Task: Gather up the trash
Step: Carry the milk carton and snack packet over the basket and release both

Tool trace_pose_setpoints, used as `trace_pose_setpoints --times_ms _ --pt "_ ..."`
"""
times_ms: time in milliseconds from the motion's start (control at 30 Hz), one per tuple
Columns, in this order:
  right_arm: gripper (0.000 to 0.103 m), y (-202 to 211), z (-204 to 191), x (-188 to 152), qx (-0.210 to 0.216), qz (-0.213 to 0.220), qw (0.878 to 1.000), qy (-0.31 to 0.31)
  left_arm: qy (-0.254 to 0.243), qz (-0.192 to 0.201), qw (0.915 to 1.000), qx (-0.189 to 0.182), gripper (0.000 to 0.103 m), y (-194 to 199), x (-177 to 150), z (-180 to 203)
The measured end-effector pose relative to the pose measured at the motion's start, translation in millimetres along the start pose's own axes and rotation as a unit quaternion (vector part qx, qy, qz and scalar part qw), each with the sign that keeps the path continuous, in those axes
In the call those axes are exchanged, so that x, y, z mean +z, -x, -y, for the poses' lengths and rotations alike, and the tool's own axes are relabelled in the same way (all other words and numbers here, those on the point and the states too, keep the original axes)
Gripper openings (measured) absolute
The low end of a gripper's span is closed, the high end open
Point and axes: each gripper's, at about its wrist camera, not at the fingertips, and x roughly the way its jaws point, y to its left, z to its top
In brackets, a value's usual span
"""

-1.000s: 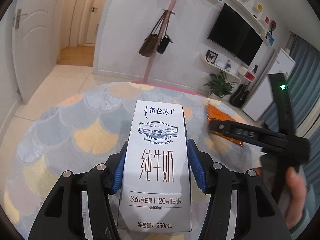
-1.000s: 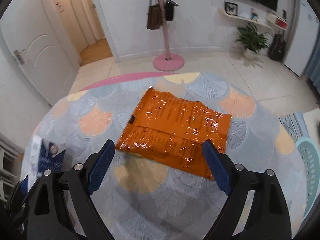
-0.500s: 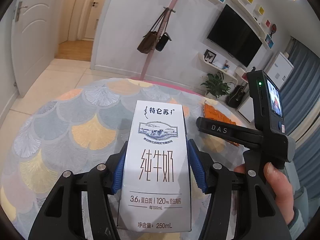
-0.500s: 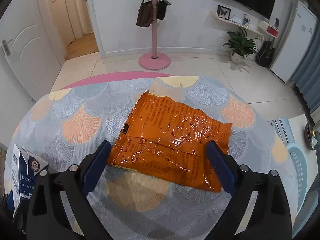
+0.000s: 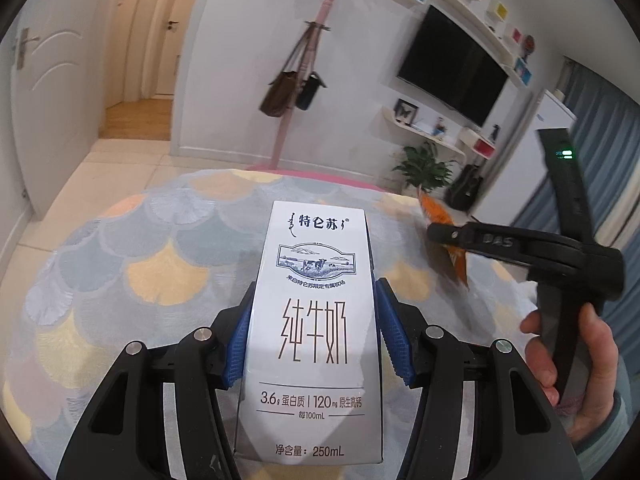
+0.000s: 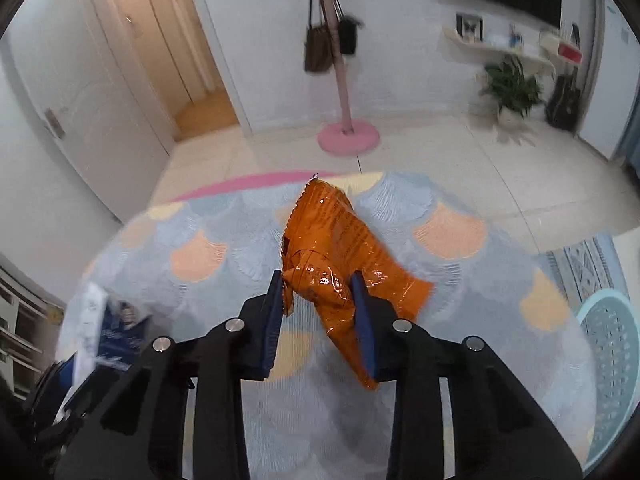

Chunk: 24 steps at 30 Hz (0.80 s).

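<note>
orange wrapper pinched, carton held

orange wrapper (image 6: 340,264) sits crumpled between the pads of the right gripper (image 6: 318,312), whose jaws are closing on it above the rug (image 6: 200,232). the left gripper (image 5: 312,344) is clamped on the milk carton (image 5: 312,320). i judge the pick-up step is in hand; next, both pieces must be carried to the pale green basket (image 6: 608,344), low on the right.
</note>
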Motion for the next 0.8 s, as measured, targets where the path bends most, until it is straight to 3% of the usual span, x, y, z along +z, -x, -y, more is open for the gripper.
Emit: trace_pose_setpoints --times_ms 233,467,633,800 --pt "0.029 82 32 -15 -0.025 0.071 0.997 -0.002 -0.036 0.0 0.9979 -0.055 0.055 8 5 47" --pt "0.029 157 103 -32 -0.049 0.121 0.99 -0.055 -0.086 -0.005 0.9895 -0.116 0.055 15 9 127" --pt "0.029 188 163 -49 -0.069 0.127 0.983 -0.111 -0.132 -0.017 0.9797 -0.15 0.054 6 1 195" --pt "0.029 191 225 -74 -0.087 0.105 0.976 -0.172 -0.156 -0.06 0.9658 -0.198 0.054 -26 -11 258"
